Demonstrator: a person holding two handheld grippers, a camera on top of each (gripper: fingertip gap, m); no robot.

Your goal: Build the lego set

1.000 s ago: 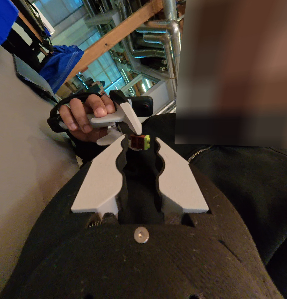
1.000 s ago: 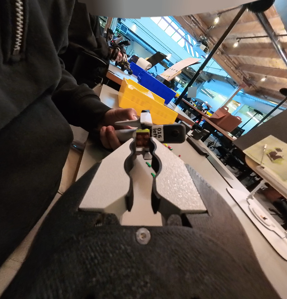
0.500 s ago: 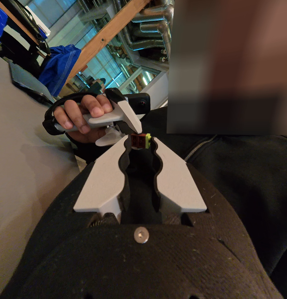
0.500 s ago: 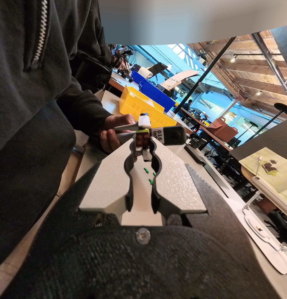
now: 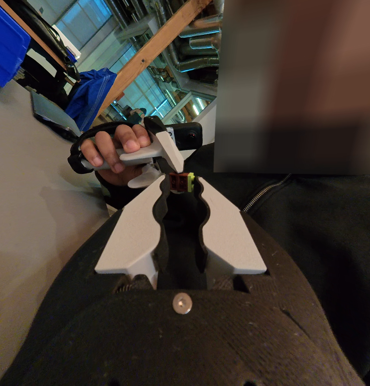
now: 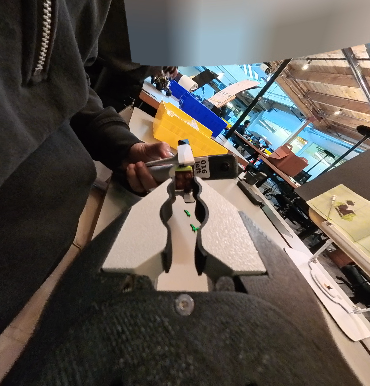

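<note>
A small lego assembly, a dark brown brick (image 5: 178, 183) with a lime-green plate (image 5: 191, 182) on one side, is held in the air between both grippers. My left gripper (image 5: 181, 181) has its two white fingers closed against the assembly's sides. In the left wrist view my right gripper (image 5: 175, 177) comes in from the upper left, held by a hand, and pinches the same assembly. In the right wrist view my right gripper (image 6: 183, 182) is shut on the brown brick (image 6: 183, 181). There the left gripper's fingers (image 6: 185, 155) sit above and below it.
A yellow bin (image 6: 179, 133) and a blue bin (image 6: 200, 108) stand on the white table (image 6: 179, 250) behind the grippers. Small green pieces (image 6: 187, 212) lie on the table under the grippers. An instruction booklet on a stand (image 6: 347, 211) is at right. The person's black jacket (image 5: 305, 229) is close by. The tips of both grippers are at nearly the same place.
My left gripper's fingers have narrowed from a wider gap until they close on the assembly. The right gripper has kept its hold. Both views have shifted slightly.
</note>
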